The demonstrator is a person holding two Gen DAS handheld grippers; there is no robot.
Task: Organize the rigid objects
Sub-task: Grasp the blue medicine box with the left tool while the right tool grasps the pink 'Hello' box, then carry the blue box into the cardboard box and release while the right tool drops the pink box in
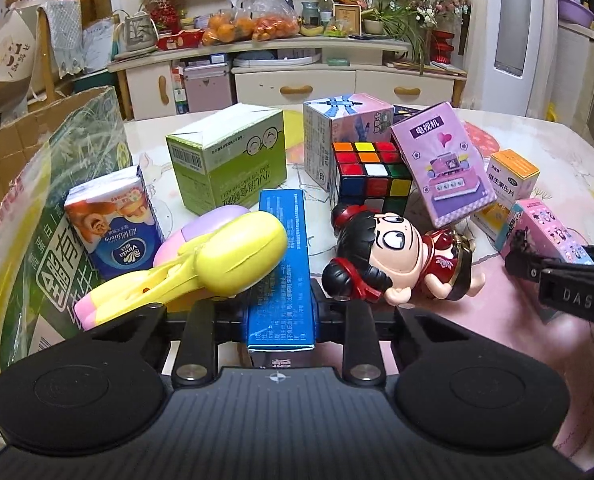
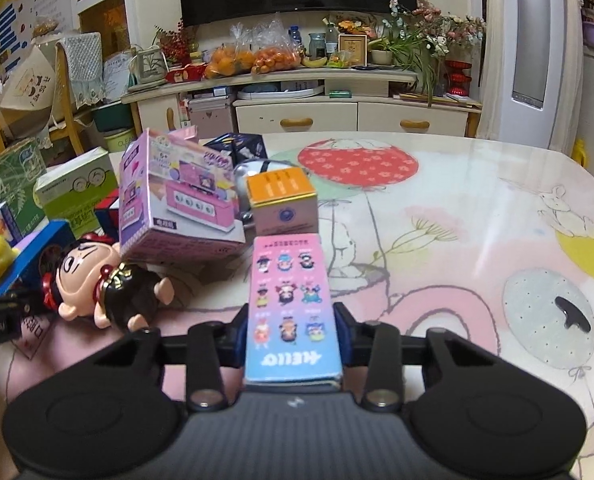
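Observation:
My left gripper (image 1: 281, 312) is shut on a long blue box (image 1: 283, 264) that points away from me over the table. A yellow and pink toy (image 1: 201, 268) lies against its left side and a doll in a red dress (image 1: 393, 256) lies on its right. My right gripper (image 2: 293, 332) is shut on a long pink box with cartoon figures (image 2: 291, 304); that box also shows at the right in the left wrist view (image 1: 545, 232). A Rubik's cube (image 1: 371, 174), a pink and purple toy box (image 1: 443, 164) and an orange-topped box (image 2: 283, 200) stand behind.
A green box (image 1: 229, 160), a tissue pack (image 1: 113, 220) and a white and pink carton (image 1: 345, 132) stand on the table (image 2: 477, 208). A plastic-lined cardboard box (image 1: 37, 200) stands at the left. A cabinet with fruit and plants (image 2: 297, 92) is behind the table.

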